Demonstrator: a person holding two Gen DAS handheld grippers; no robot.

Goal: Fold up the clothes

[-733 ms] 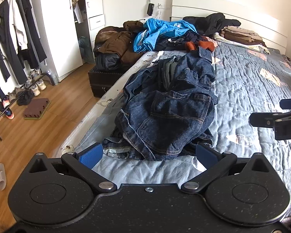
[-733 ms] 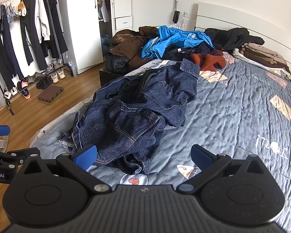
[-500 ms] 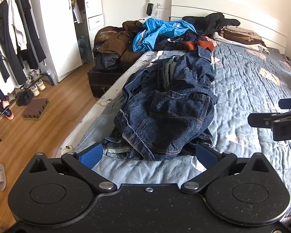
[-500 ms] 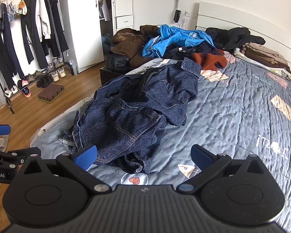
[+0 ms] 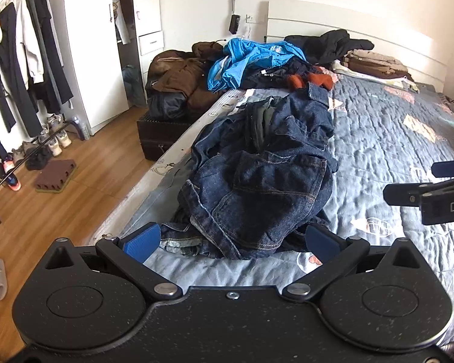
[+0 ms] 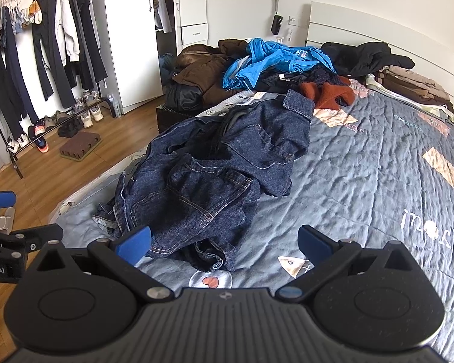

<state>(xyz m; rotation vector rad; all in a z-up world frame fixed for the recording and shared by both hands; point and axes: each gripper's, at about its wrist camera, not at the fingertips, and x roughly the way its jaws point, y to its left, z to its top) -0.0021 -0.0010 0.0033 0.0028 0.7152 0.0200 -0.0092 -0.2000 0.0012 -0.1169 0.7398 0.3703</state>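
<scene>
Two grippers are hovering over the near end of the bed, both with jaws spread wide and nothing between the blue pads. The left gripper (image 5: 231, 240) is pointing down at the crumpled denim jeans (image 5: 257, 187), whose frayed hem is lying just ahead of its fingertips without touching them. The right gripper (image 6: 224, 243) is sitting just beside it, on the bed's open side, with the same jeans (image 6: 208, 181) bunched in front of its left finger.

The jeans are lying in a heap along the left edge of the grey quilted bedspread (image 6: 363, 181), close to where the mattress is dropping off toward the wooden floor (image 5: 45, 211). To the right of the heap the bedspread is stretching out bare, giving wide room for spreading cloth.

At the far end, a blue jacket (image 6: 275, 60), a rust-red garment (image 6: 327, 93) and a black coat (image 6: 366, 57) are crowding the head of the bed, with folded tan clothes (image 6: 414, 87) beside the headboard. Brown coats (image 5: 181, 72) are piling on a dark case next to the bed's left side. Across the floor a clothes rack (image 6: 39, 60) is holding dark garments above shoes.
</scene>
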